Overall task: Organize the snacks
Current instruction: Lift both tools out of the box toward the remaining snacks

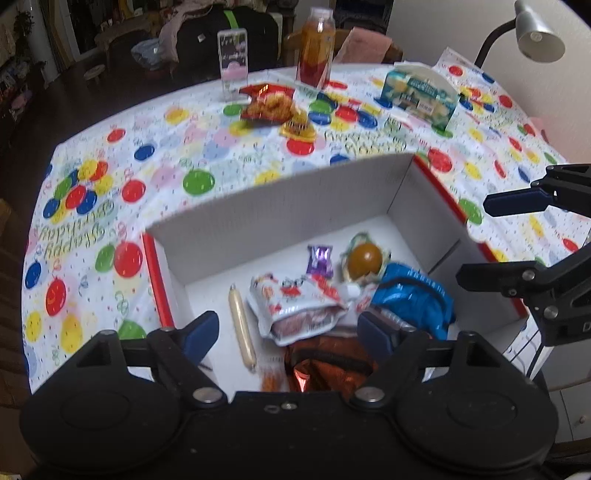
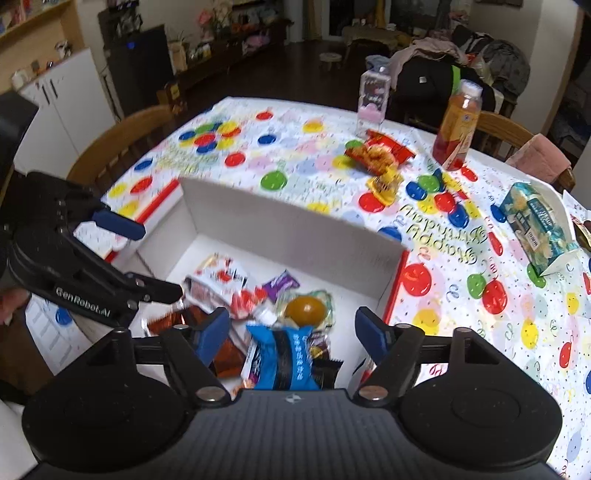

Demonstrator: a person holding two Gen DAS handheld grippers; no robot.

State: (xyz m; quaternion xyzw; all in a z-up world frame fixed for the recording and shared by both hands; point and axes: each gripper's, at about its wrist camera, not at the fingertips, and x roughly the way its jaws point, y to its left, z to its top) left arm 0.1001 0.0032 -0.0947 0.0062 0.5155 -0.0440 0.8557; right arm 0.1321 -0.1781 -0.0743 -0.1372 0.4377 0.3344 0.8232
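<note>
Left wrist view: table (image 1: 155,162) under a balloon-print cloth, its far edge curving past a chair; wide bare cloth lies to the left of the box and between the box and the far snacks. Large white cardboard box (image 1: 280,199) with red outer trim sits open-topped at the near side, its walls standing well above the contents – entry from above only.

Box contents, big to small: blue packet (image 1: 417,295) at right, white-and-red bag (image 1: 291,299) in the middle, orange foil pack (image 1: 325,365) at the near wall, pale sausage stick (image 1: 242,326) lying alone at left, round brown snack in a clear wrapper (image 1: 365,258), small purple sachet (image 1: 319,258).

Outside the box, on the far cloth: teal-and-white carton (image 1: 419,94), juice bottle (image 1: 316,48), clear pink-based bottle (image 1: 232,59), red chip bag (image 1: 267,103), small yellow packet (image 1: 299,127).

Left gripper (image 1: 286,334) hangs over the near part of the box, fingers spread apart, nothing between them. Right gripper (image 2: 295,332) is likewise spread and empty above the blue packet (image 2: 277,358).

Right wrist view alone shows a dark wrapper (image 2: 325,363) beside the blue packet and a wooden chair (image 2: 122,144) at the table's left edge – the sausage stick is hidden there. Desk lamp (image 1: 535,33) appears only in the left view
</note>
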